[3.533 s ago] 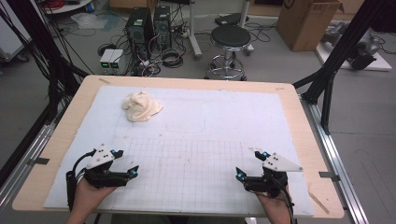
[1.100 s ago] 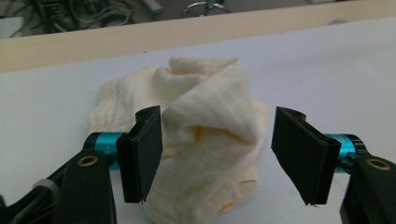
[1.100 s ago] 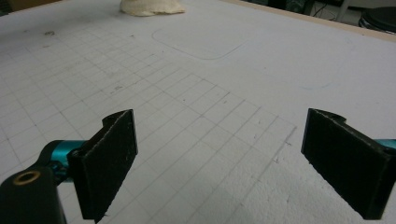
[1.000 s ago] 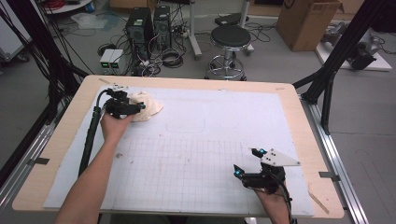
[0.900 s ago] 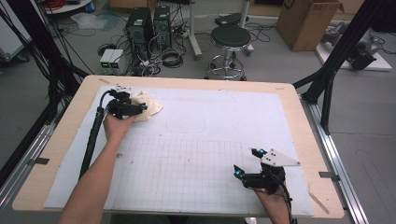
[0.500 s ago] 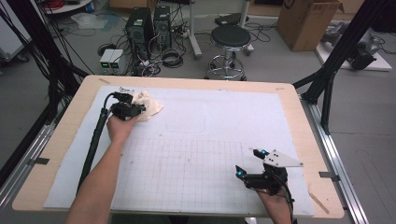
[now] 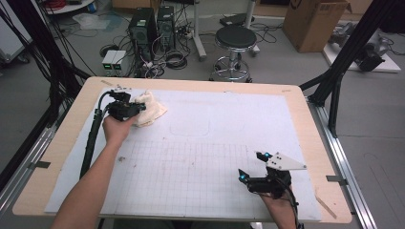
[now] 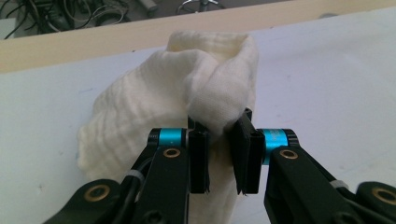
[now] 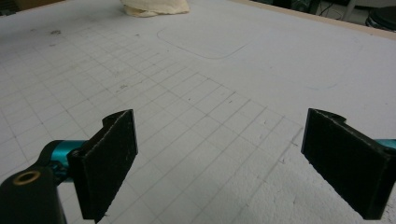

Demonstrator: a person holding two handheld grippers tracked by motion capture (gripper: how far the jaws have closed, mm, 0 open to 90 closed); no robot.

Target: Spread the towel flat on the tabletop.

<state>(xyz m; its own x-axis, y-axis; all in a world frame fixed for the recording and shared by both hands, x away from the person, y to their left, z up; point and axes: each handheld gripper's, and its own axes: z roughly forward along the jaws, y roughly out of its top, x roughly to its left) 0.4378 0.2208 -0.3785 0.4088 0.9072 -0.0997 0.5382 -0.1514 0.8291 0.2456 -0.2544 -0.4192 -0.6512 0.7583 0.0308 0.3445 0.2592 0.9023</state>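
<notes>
The cream cloth (image 7: pixel 148 109) lies bunched at the far left of the desk (image 7: pixel 57 157), on the white gridded sheet (image 7: pixel 215 157) that covers most of the desktop, close to the sheet's far edge. We see the left claw (image 7: pixel 128 109) right at the cloth's near-left side, the person's left hand (image 7: pixel 117 129) behind it and a thick black cable (image 7: pixel 93 136) trailing back along the forearm. In the left claw's own view, the left claw (image 8: pixel 219 140) has just been closing, and its two black pads (image 8: pixel 198 156) now pinch a raised fold of the cloth (image 8: pixel 205 88) between them; the rest of the fabric slumps on the sheet behind and to the left of the pinch. The right claw (image 7: pixel 258 167) sits at the near right of the desk, well apart from the cloth, with a grey three-cornered plate (image 7: pixel 284 162) on top. Its own view shows the right claw (image 9: pixel 219 158) spread wide over bare grid lines, nothing between its pads (image 9: pixel 112 158), with the cloth (image 9: pixel 156 7) far off at the top edge.
</notes>
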